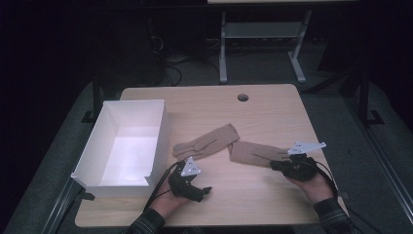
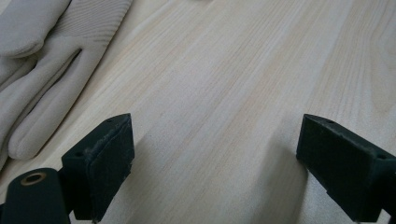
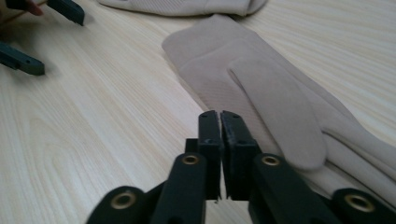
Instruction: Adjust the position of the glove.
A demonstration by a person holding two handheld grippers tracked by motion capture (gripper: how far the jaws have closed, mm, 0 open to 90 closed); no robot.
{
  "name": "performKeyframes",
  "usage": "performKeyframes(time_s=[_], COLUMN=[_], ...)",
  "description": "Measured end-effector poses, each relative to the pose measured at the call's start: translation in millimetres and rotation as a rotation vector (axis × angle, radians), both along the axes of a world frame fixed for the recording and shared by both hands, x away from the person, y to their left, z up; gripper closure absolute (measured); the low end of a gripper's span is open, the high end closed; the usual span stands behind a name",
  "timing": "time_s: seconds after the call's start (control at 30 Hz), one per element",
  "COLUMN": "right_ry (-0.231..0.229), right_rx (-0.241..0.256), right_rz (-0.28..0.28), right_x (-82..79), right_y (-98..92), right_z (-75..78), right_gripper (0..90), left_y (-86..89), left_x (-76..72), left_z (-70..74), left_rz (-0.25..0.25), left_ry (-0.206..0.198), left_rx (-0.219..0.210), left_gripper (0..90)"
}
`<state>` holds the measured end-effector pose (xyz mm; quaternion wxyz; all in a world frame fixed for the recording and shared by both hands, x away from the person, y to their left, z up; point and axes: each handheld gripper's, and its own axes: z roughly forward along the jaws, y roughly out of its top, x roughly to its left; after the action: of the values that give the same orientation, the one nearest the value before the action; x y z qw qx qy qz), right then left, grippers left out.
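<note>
We see a light wooden desk [image 1: 272, 105] with two soft tan cloth gloves lying on it. The left glove [image 1: 209, 140] lies near the middle of the desk, with its fingers pointing toward the big white open box [image 1: 104, 146] at the left side. The right glove [image 1: 255, 153] lies just beside it, and their cuff ends meet or nearly meet in the middle.

The left hand [image 1: 168, 200] comes up from the bottom edge and holds the black left gripper [image 1: 202, 191] low over the bare wood, near the front of the desk and just below the left glove. In the left gripper view its jaws stand wide apart with nothing between them, and the left glove's fingers [image 2: 32, 126] lie off to the side.

The right hand [image 1: 316, 187] reaches in from the bottom right and holds the black right gripper [image 1: 275, 165] at the fingers end of the right glove. In the right gripper view its jaws are pressed together with nothing between them, and the right glove [image 3: 261, 88] lies flat just beside them. We cannot tell if the tips touch the cloth.
</note>
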<state>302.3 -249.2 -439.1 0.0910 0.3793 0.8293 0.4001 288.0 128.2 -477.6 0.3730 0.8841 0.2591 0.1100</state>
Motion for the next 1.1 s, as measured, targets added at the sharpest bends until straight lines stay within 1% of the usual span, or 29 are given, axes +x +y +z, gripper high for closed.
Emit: performKeyframes(time_s=[0.07,0.13,0.23,0.27,0.5,0.53,0.6,0.67,0.7,0.73,0.77,0.83,0.87,0.97,1.0,1.1], right_ry=[-0.005,0.001,-0.004,0.008,0.004,0.001,-0.002,-0.006,-0.003,0.001,-0.006,-0.001,-0.010,-0.013,-0.002,0.006], right_rx=[0.003,0.010,0.024,0.027,0.013,0.013,0.005,0.010,0.005,-0.005,-0.007,-0.007,-0.014,-0.016,-0.017,-0.035], right_rz=[0.012,0.019,0.031,0.028,0.057,0.064,0.074,0.077,0.083,0.087,0.090,0.095,0.106,0.120,0.116,0.129], right_x=[2.2,4.4,8.0,8.6,20.4,23.3,27.9,32.5,35.3,37.4,39.4,42.7,44.5,48.2,48.5,50.5], right_y=[3.2,6.9,12.6,15.1,33.5,37.3,43.0,49.2,52.0,55.3,57.9,63.9,66.8,74.5,77.1,81.2], right_z=[1.7,3.6,3.5,3.5,1.1,1.7,2.5,1.9,0.9,0.3,-0.3,-0.5,-0.7,-3.6,-5.0,-9.8], right_gripper=[89.6,89.7,89.7,89.7,89.6,89.7,89.6,89.6,89.6,89.6,89.6,89.5,89.4,89.4,89.3,89.3], left_y=[0.0,0.0,-0.1,-0.1,-0.2,0.1,0.3,0.1,-0.2,-0.1,-0.1,-0.1,-0.1,0.0,0.0,0.5], left_x=[0.0,0.0,-0.1,-0.1,0.0,0.4,0.3,0.3,-0.2,0.0,-0.1,-0.1,-0.1,-0.1,-0.1,-0.6], left_z=[0.1,0.0,0.2,0.3,0.3,0.4,1.0,0.7,0.5,0.5,0.6,0.5,0.5,0.5,0.5,0.2], left_rz=[0.000,0.000,0.001,0.001,0.001,-0.001,-0.003,-0.002,0.002,0.001,0.001,0.001,0.001,0.001,0.001,0.006], left_ry=[0.000,0.000,0.001,0.002,0.002,-0.004,0.001,-0.001,0.005,0.003,0.004,0.003,0.003,0.003,0.003,0.002], left_rx=[0.001,0.000,0.001,0.002,0.001,0.006,0.011,0.008,0.004,0.005,0.005,0.005,0.005,0.005,0.005,0.001], left_gripper=[10.5,10.5,10.6,10.6,10.6,10.5,10.6,10.6,10.6,10.6,10.6,10.6,10.5,10.6,10.6,10.5])
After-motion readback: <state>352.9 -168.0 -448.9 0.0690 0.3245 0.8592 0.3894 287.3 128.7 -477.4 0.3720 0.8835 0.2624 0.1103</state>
